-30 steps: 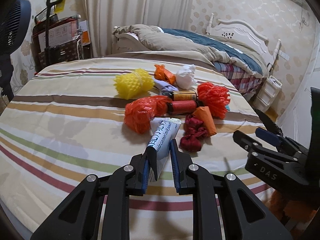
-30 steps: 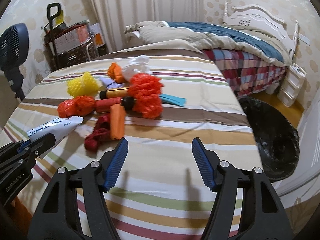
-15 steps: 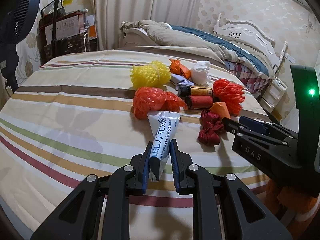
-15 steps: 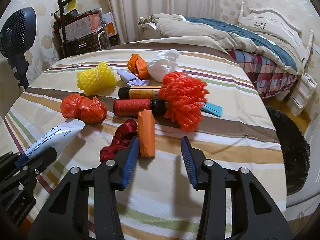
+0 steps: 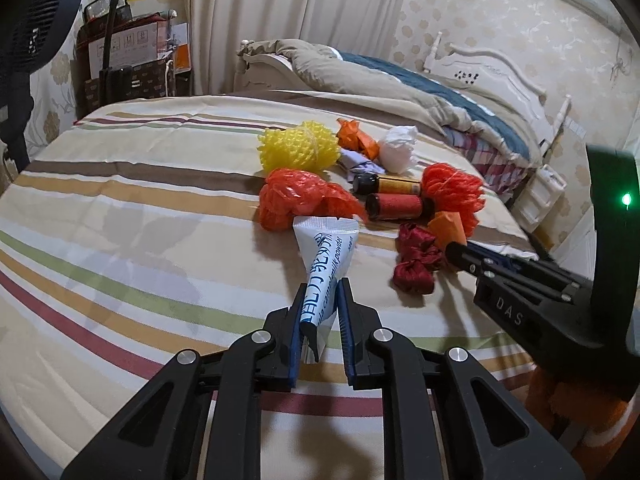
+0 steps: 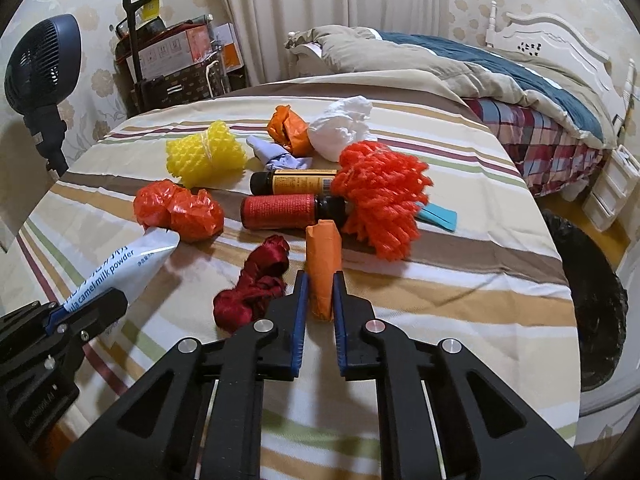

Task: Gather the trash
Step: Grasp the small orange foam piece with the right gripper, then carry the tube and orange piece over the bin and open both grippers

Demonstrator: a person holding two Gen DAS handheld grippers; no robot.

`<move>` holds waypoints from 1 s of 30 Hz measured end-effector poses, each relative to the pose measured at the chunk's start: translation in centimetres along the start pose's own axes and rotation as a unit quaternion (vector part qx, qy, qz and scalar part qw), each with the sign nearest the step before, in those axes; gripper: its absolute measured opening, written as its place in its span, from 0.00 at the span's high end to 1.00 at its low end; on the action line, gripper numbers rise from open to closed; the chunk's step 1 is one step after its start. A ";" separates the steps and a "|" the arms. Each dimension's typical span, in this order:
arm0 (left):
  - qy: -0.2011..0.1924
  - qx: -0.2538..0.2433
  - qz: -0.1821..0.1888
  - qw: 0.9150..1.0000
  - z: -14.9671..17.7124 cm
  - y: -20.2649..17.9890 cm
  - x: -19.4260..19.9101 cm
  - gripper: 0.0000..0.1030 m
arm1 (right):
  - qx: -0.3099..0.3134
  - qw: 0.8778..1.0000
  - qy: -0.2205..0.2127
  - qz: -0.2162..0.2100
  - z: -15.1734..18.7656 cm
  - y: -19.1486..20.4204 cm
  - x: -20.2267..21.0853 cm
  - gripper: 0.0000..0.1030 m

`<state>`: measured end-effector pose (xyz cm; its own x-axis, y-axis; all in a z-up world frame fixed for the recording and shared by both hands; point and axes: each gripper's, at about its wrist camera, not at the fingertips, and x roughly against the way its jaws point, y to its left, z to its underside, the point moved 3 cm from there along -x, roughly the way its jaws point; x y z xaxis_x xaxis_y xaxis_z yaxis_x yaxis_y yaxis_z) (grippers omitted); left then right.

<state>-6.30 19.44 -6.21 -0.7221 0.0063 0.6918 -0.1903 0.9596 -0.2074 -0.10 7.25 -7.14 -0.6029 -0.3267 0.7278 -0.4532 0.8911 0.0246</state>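
With the left gripper [image 5: 320,312] pinching the white sachet [image 5: 326,256] and the right gripper [image 6: 320,296] just closed on the orange packet [image 6: 323,264], both probably go next to the black bin [image 6: 592,312] at the right.

Bottles [image 6: 294,196] side by side; bin [image 6: 588,304] right of table [image 6: 460,280].

Trash cluster [image 6: 320,184] crowds the striped cloth's [image 6: 460,280] centre and far part. Near right stripes lie bare, open passage. Black bin [image 6: 592,312] blocks the right edge.
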 end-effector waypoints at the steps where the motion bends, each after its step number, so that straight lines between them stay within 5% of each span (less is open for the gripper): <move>1: 0.000 -0.001 0.000 1.000 0.1 0.0 0.1 0.84 | -0.002 1.000 -0.001 0.000 0.2 -0.2 0.3 0.88; 16: -0.018 -0.046 0.032 0.998 -0.8 -4.8 1.0 0.84 | -0.052 0.998 -0.035 0.031 1.7 -5.8 4.4 0.88; 30: -0.036 -0.127 0.110 0.985 -4.1 -16.8 -2.6 0.84 | -0.128 0.981 -0.065 0.128 1.9 -17.7 6.6 0.88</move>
<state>1.53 4.48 -1.69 -0.7739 0.2104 0.5973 0.1417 0.9768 -0.1606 2.72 -11.24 -4.05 -0.7613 -0.1044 0.6400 -0.1059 0.9937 0.0361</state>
